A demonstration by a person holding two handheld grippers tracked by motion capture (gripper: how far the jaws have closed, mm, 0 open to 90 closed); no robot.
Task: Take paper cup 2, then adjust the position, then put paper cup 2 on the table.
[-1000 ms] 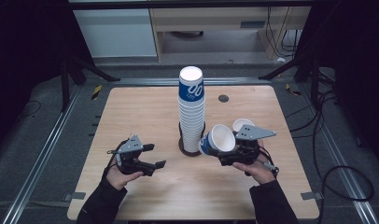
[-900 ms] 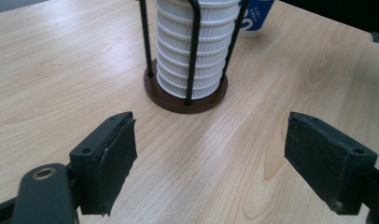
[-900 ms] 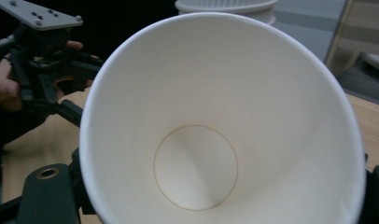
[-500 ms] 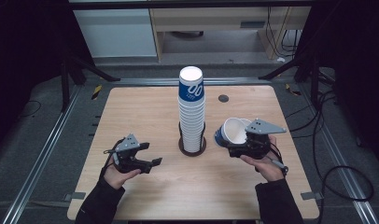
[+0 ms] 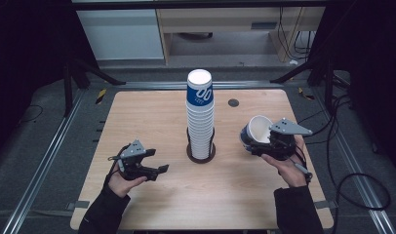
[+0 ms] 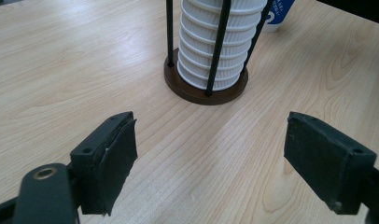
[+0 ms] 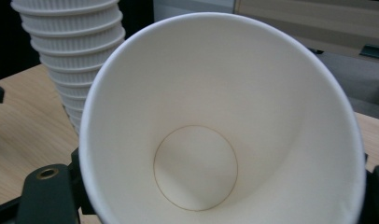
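A tall stack of upturned white paper cups (image 5: 200, 117), the top one blue-banded, stands in a holder with a dark round base (image 5: 201, 155) at the table's middle. To its right my right gripper (image 5: 259, 144) is shut on a single paper cup (image 5: 257, 130), blue outside and white inside, held above the table with its mouth tilted up and to the left. The right gripper view looks straight into that cup (image 7: 215, 140), with the stack (image 7: 71, 46) behind it at the left. My left gripper (image 5: 159, 170) stands open near the front left, pointing at the holder's base (image 6: 206, 93), with nothing between its pads (image 6: 117, 158).
Thin black rods (image 6: 219, 46) rise from the holder around the stack. A small dark round hole (image 5: 233, 103) sits in the wooden table (image 5: 137, 117) behind the stack. Metal rails and cables run along the table's sides.
My right gripper has carried the cup to the right, away from the stack, and slightly up. The left gripper has stayed where it was.
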